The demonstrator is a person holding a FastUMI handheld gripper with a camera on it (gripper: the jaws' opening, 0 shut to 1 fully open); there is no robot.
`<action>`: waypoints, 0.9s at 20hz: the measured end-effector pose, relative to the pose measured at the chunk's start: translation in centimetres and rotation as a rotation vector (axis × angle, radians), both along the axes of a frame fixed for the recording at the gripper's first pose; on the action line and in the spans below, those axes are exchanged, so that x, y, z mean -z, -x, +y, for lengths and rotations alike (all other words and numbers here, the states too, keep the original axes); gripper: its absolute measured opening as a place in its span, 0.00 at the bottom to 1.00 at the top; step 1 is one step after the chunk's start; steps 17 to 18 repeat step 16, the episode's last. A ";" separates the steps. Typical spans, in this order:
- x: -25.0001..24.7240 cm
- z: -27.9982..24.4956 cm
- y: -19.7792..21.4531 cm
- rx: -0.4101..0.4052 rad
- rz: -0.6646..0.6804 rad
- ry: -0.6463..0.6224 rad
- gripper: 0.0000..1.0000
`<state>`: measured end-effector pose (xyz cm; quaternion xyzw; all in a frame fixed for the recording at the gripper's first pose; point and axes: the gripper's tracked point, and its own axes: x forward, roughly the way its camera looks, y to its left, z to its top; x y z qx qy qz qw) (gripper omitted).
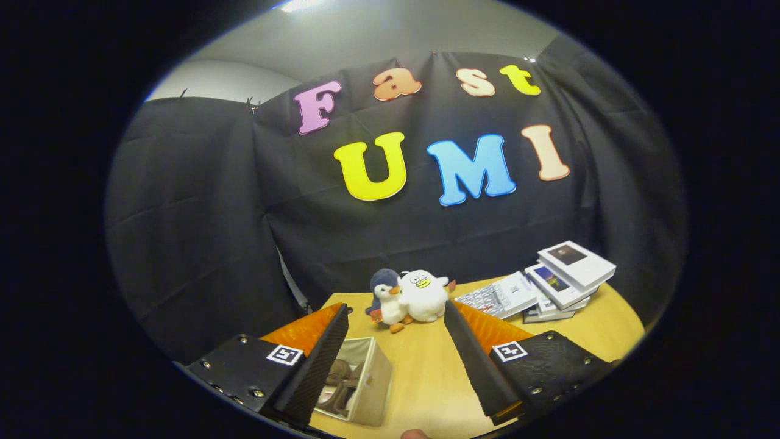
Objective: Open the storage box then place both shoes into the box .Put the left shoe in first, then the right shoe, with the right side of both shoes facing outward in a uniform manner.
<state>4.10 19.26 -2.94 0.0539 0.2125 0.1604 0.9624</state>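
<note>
Black cloth walls close off the booth behind a pale wooden counter (420,378). The claw (396,314) hangs above the counter with its fingers spread wide and nothing between them but bare wood.

Storage box (359,381): sits low and close in, just inside the left finger, which hides part of it. Top is open. Brown shape inside reads as a shoe (338,384), possibly more than one; the finger blocks the count, and which side faces outward cannot be told.

No loose shoe appears on the counter ahead of the claw.

Beyond the fingertips, well apart from the box: two plush toys (408,299), a penguin leaning against a white bird. Further off, beyond the right finger, a loose stack of books (548,283).

Judgement on step: the box-opening step looks done, and at least one shoe seems already placed. Either the claw has let go after a placement or the second shoe waits somewhere out of sight.

Next move calls for: swinging the claw to find the remaining shoe, if one remains, gripping it across the body, and lowering it beside the first with matching orientation. Otherwise, a check down into the box to confirm both sit uniformly.
</note>
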 end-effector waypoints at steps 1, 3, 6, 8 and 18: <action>-0.4 -0.9 -0.1 0.006 -0.030 0.029 0.98; -1.0 -2.9 -0.1 0.031 -0.074 0.084 0.97; -1.5 -5.0 -0.1 0.060 -0.110 0.123 0.97; -1.5 -5.8 -0.2 0.070 -0.111 0.120 0.97; -1.4 -7.1 -0.5 0.087 -0.107 0.098 0.98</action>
